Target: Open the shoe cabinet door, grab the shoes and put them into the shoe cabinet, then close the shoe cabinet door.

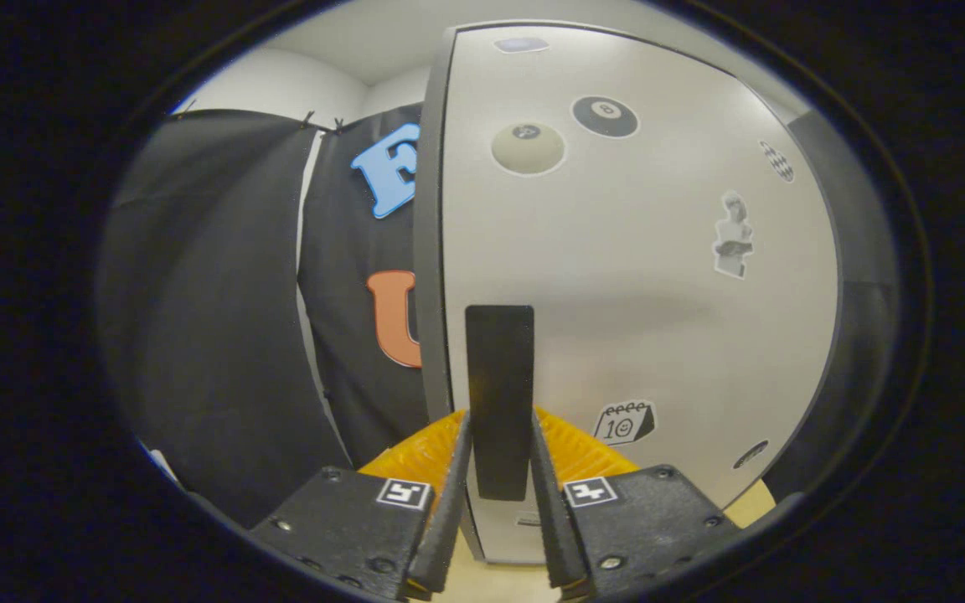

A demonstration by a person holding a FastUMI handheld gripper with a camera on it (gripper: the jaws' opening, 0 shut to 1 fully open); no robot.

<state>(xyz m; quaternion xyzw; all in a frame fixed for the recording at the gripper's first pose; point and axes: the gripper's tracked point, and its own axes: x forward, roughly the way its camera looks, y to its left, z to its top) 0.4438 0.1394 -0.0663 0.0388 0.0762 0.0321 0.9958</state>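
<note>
Gripping the handle [499, 394], we are working on the cabinet door [633, 276], which is standing right in front of us. Our gripper [500, 456] is pinching the dark upright handle, one finger pressing on each side of it, near its lower half. The handle is sitting close to the door's left edge, and beside that edge the booth's cloth wall [223, 318] is hanging.

To do this step well, we are judging that we should be keeping the squeeze firm and moving along the door's own arc, not straight back, so the fingers are not sliding off the flat bar. Whether the door is opening or closing, we cannot tell.

Counting: one door, one handle, and seven stickers [625, 421] on the door face.
</note>
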